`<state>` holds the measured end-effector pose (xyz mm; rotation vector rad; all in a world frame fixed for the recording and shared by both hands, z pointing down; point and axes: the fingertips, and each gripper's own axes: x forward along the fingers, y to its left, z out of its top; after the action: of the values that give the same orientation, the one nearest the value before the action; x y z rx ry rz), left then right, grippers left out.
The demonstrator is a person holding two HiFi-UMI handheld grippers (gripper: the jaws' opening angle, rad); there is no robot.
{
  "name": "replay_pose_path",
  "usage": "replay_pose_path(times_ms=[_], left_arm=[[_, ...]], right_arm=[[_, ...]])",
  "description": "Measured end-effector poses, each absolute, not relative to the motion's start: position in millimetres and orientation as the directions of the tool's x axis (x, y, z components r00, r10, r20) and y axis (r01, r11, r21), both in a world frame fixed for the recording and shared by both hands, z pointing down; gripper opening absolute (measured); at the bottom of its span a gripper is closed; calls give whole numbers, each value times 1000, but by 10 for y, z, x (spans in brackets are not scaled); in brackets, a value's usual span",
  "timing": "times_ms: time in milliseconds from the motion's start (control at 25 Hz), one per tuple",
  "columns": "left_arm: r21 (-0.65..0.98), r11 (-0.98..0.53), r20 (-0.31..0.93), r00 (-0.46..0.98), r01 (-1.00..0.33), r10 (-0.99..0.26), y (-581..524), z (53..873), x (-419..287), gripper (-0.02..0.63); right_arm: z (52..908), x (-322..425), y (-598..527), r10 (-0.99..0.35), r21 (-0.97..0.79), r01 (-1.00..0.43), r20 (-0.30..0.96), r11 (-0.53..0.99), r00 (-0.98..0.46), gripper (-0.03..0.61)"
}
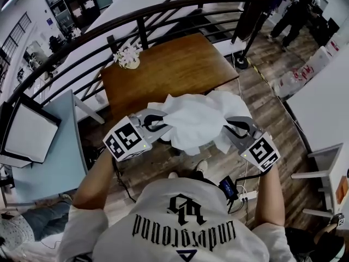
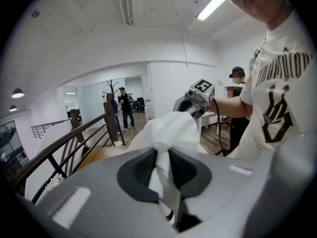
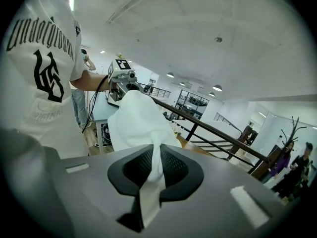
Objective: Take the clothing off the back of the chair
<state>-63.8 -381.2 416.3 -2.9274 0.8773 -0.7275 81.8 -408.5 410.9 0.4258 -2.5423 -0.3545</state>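
A crumpled white garment (image 1: 193, 119) hangs in the air between my two grippers, over the near edge of a brown wooden table (image 1: 174, 70). My left gripper (image 1: 158, 125) is shut on the garment's left side, and my right gripper (image 1: 235, 129) is shut on its right side. In the left gripper view the left gripper (image 2: 162, 157) pinches a twisted strip of the white garment (image 2: 168, 128), with the right gripper (image 2: 195, 99) beyond it. In the right gripper view the right gripper (image 3: 154, 155) likewise grips a fold of the garment (image 3: 136, 118), with the left gripper (image 3: 121, 78) behind. The chair itself is hidden.
A small pot of flowers (image 1: 128, 57) stands on the table's far left corner. A dark curved railing (image 1: 82, 40) runs behind the table. A pale blue desk (image 1: 60, 146) is at the left and a white desk (image 1: 322, 102) at the right. People stand far off (image 1: 297, 10).
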Motion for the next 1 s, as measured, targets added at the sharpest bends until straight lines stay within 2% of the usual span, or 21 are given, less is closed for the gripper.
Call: replay_pose_path(times_ms=[440,1000], left_arm=[[-128,-849,374,768,-512,-519,-3543,3988,-730,77],[-125,-802,328,738,-584,-589,-3002,3741,-376,75]], right_arm=[[3902,709,-3705,-430,352,-293,425,889,-796,38],[3569,1043,-3184,-395,346,-275,351,897,-849,35]])
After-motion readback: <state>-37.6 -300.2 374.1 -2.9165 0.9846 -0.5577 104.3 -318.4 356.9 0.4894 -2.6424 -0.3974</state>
